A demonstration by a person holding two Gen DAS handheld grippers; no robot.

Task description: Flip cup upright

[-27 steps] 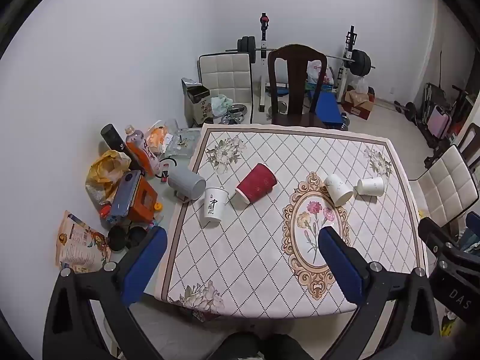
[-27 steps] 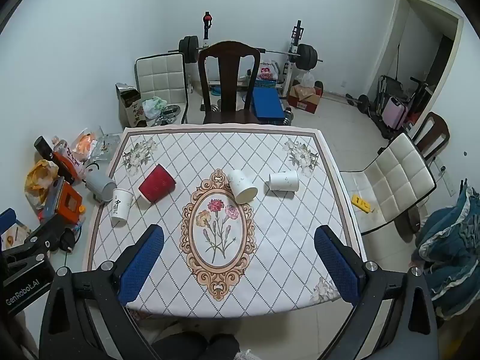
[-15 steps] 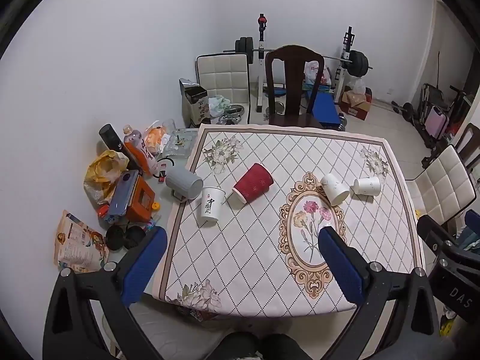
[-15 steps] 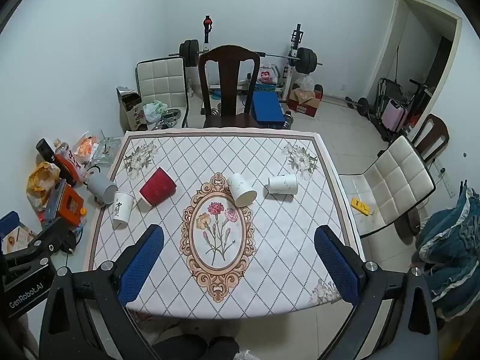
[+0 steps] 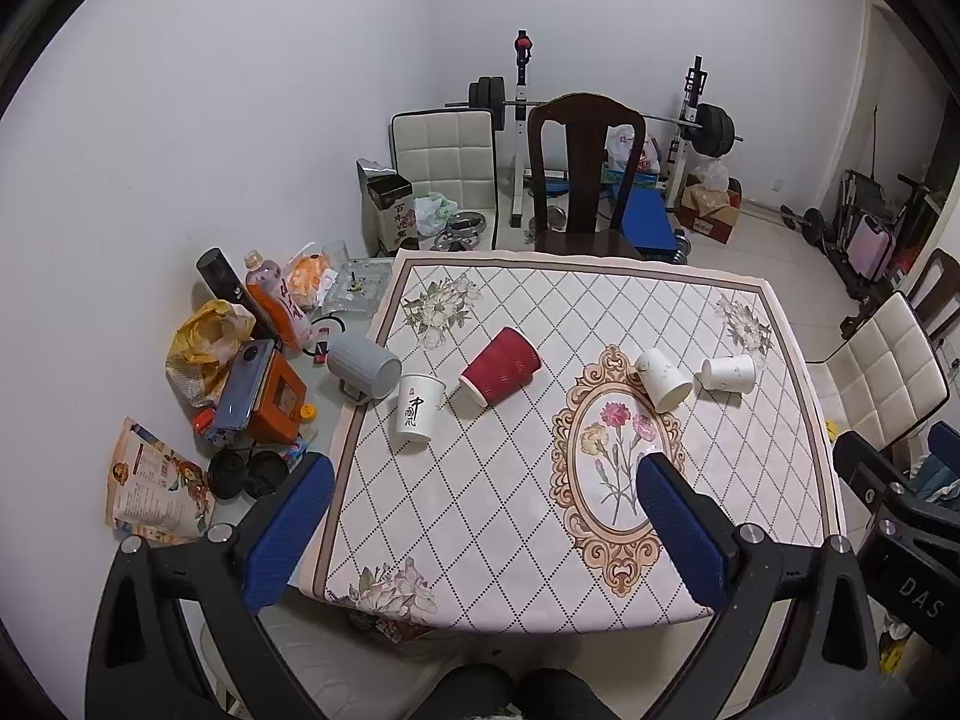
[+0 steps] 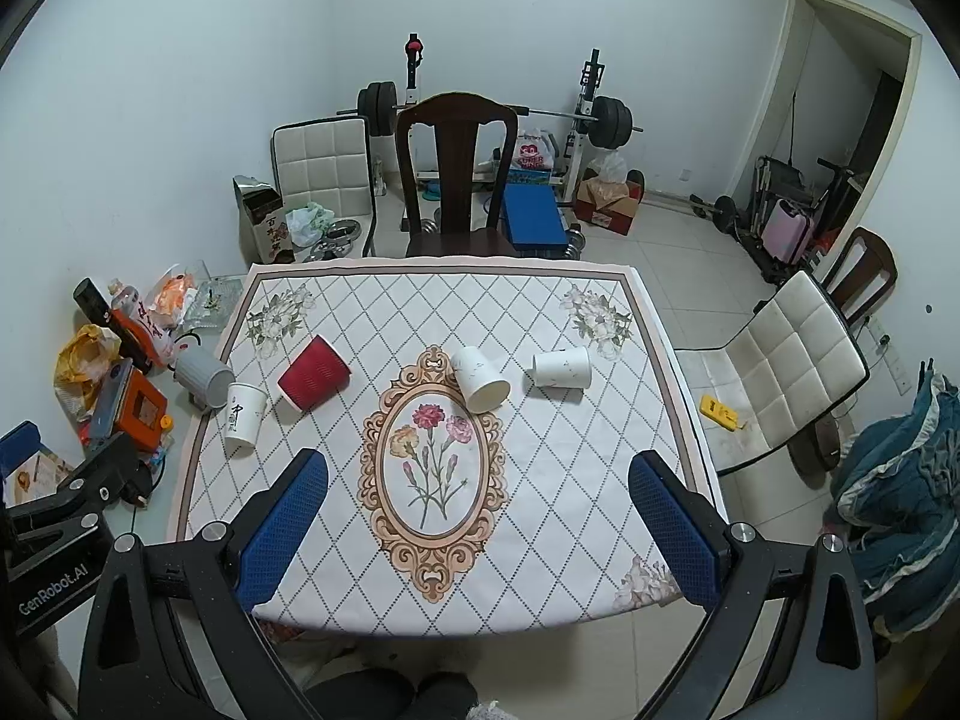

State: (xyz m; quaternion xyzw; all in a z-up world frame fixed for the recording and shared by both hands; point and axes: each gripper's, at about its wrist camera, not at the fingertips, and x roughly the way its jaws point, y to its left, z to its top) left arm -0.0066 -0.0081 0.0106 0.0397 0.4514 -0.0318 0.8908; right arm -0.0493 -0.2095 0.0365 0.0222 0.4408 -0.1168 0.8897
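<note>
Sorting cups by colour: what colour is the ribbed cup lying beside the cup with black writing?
Dark red ribbed cup, white inside; clearest in the left wrist view.

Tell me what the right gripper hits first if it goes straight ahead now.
Probably the tablecloth, on the flower medallion between its open fingers. No cup sits in that line; the nearest white cup lies beyond it. Depth is uncertain.

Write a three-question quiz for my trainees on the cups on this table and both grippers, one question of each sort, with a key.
1. True or false: the red cup stands upright on the table.
2. How many paper cups are on the tablecloth?
3. The left gripper and right gripper are: A) both open and empty B) both shut C) one holding a cup.

Key: 1 false, it lies on its side; 2 four; 3 A.
</note>
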